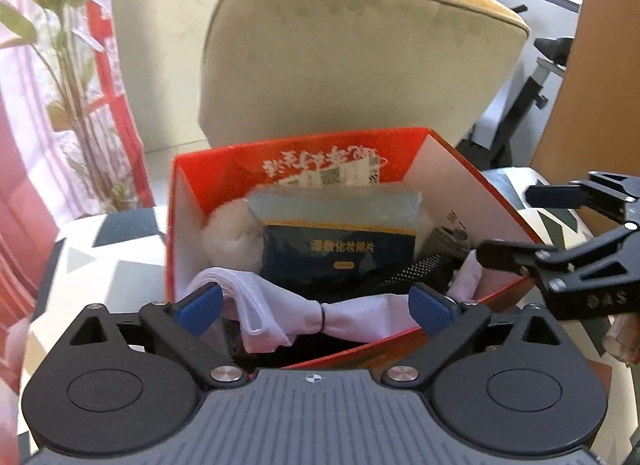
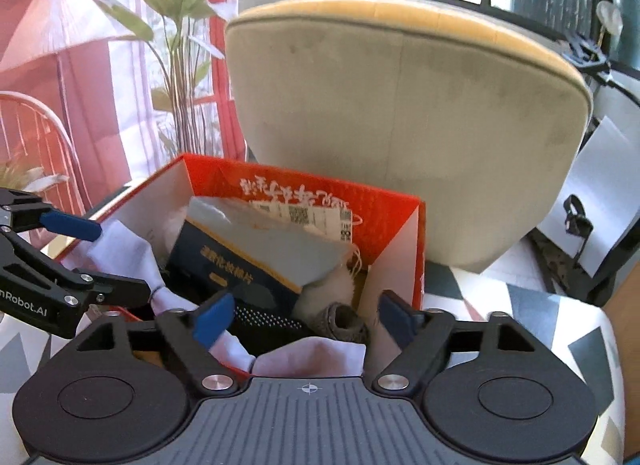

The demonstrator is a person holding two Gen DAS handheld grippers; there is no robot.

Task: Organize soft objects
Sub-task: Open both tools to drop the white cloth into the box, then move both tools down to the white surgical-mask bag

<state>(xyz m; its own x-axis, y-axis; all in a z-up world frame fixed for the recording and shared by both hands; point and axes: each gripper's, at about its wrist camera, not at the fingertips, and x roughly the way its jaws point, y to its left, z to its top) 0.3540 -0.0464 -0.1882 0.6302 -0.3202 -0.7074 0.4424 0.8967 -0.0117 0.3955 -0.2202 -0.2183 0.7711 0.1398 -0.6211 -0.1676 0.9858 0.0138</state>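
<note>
An open red box stands on the patterned table. Inside it lie a white cloth cinched by a black band, a dark blue packet, a white fluffy piece, a grey knitted roll and a black mesh item. My left gripper is open over the box's near edge, above the white cloth, with its pads clear of the cloth. My right gripper is open over the box's right side, holding nothing.
A beige padded chair back rises right behind the box. The table has a geometric grey, white and red cover. A potted plant and red curtains stand at the left.
</note>
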